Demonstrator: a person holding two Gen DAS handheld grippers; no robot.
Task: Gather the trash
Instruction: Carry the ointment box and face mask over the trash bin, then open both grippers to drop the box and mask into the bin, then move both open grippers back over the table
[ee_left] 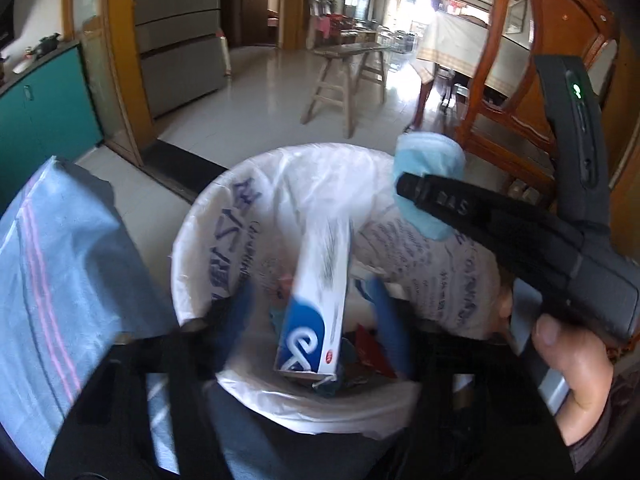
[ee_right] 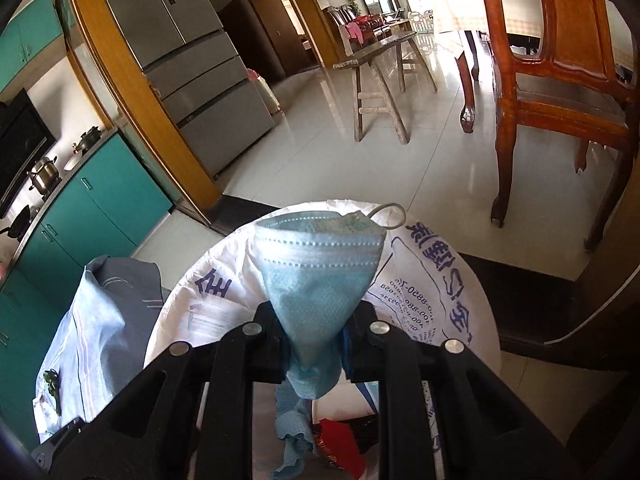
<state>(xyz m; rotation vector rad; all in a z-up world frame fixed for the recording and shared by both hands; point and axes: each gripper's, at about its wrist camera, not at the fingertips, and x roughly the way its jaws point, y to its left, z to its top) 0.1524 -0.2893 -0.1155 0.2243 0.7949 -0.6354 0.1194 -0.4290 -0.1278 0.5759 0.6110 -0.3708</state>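
A bin lined with a white printed bag (ee_left: 192, 240) stands open below both grippers, with red and blue scraps at its bottom. My left gripper (ee_left: 312, 312) is open over it. A white and blue carton (ee_left: 316, 300) hangs blurred between its fingers (ee_left: 240, 308), with a gap on each side. From the right comes my right gripper (ee_left: 412, 188), held by a hand (ee_left: 568, 360) and shut on a light blue face mask (ee_left: 428, 176). In the right wrist view the mask (ee_right: 320, 272) fans out above the shut right gripper (ee_right: 314, 344), over the bag (ee_right: 440, 280).
A pale blue striped cloth (ee_left: 60, 280) (ee_right: 100, 320) lies just left of the bin. A carved wooden chair (ee_right: 560, 100) stands to the right, beyond a dark threshold strip (ee_right: 520, 280). Farther off are a wooden bench (ee_right: 380, 80), a grey fridge (ee_right: 200, 60) and teal cabinets (ee_right: 100, 208).
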